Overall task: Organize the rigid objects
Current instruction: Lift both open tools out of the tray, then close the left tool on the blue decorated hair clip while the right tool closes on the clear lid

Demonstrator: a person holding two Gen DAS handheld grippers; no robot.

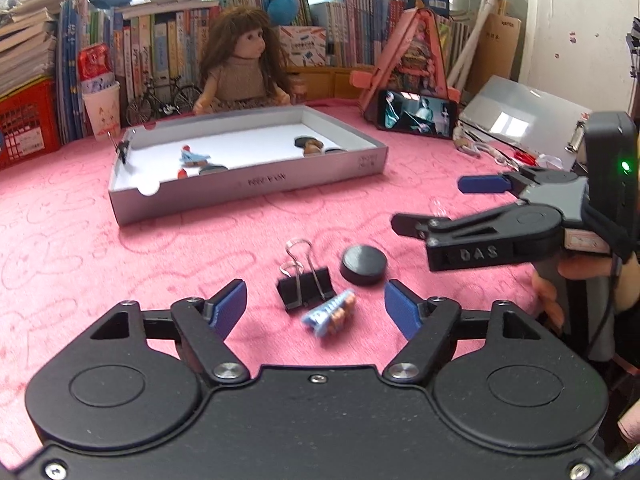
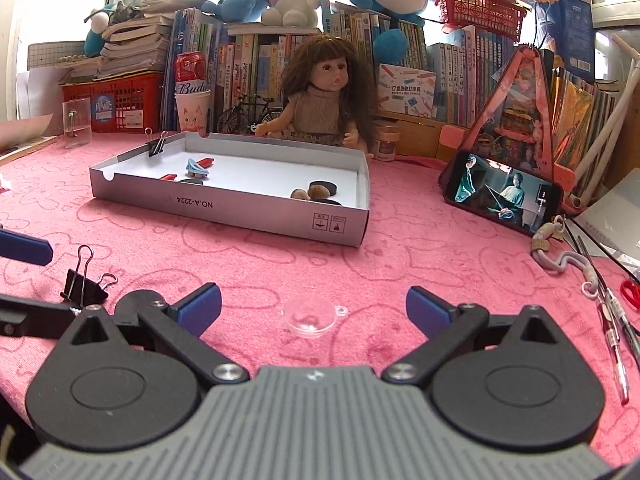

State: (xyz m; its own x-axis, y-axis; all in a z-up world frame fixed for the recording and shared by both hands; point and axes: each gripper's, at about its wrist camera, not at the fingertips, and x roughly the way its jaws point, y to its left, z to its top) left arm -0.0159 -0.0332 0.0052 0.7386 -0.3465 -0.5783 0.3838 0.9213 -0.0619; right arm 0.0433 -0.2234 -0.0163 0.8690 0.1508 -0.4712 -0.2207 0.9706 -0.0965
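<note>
My left gripper [image 1: 316, 306] is open over the pink cloth. Between and just ahead of its blue fingers lie a black binder clip [image 1: 306, 286], a small blue and orange toy [image 1: 330, 314] and a black puck [image 1: 363, 265]. My right gripper [image 2: 314, 306] is open and empty, with a clear plastic dome [image 2: 310, 316] between its fingers; it also shows in the left wrist view [image 1: 432, 204]. The grey cardboard box [image 2: 228, 210] holds a blue toy plane [image 2: 196, 168], red pieces, black discs and brown pebbles, and the box shows in the left wrist view [image 1: 256, 184].
A doll [image 2: 324, 92] sits behind the box before a wall of books. A phone [image 2: 502, 192] leans on a pink stand at right. Pens [image 2: 612, 328] and a cord lie at the right edge. A second binder clip [image 2: 157, 142] is clamped to the box's rim.
</note>
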